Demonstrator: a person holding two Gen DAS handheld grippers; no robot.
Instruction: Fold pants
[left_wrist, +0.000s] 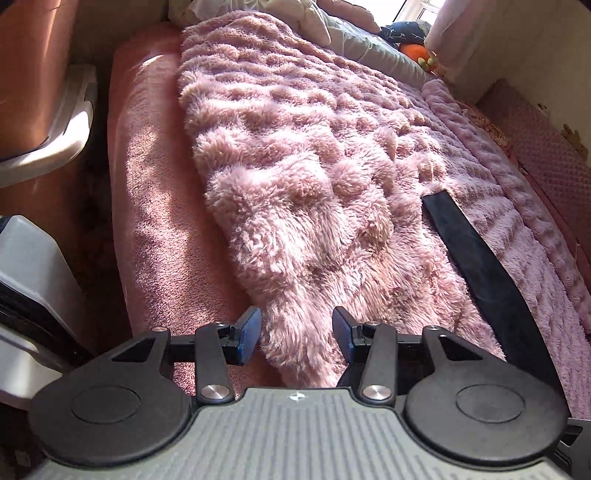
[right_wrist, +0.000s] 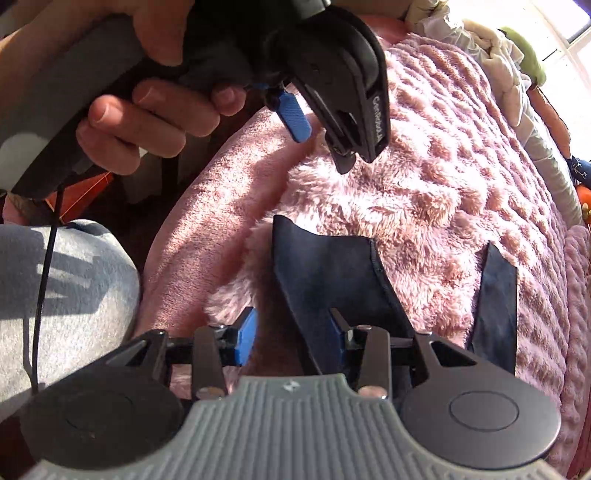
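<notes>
Dark navy pants (right_wrist: 325, 273) are lying on a fluffy pink blanket (left_wrist: 303, 155) spread over the bed (left_wrist: 155, 206), near its front edge; the soft flat surface is being used as the folding area. In the right wrist view two dark pieces are showing, a wider one in front of the right gripper (right_wrist: 291, 336) and a narrower strip (right_wrist: 496, 295) to the right, probably the two legs.

The right gripper's fingers are being held wide apart. The wider dark piece is lying against or just over the right-hand finger (right_wrist: 338, 332), but nothing is being pinched. This is being judged as lining up for a first grab at an edge.

The left gripper (left_wrist: 295, 336) is being held above the blanket's front edge, fingers spread wide with nothing between them. It is also showing in the right wrist view (right_wrist: 321, 136), gripped by a hand (right_wrist: 155, 107), hovering over the blanket away from the pants, likely waiting for a second corner.

In the left wrist view only one dark strip (left_wrist: 476, 258) is showing, cut off by the gripper body. The waistband and full outline are being hidden under the right gripper's body, so which end is nearest cannot be told. Clutter at the bed's far end is too blurred to name.
</notes>
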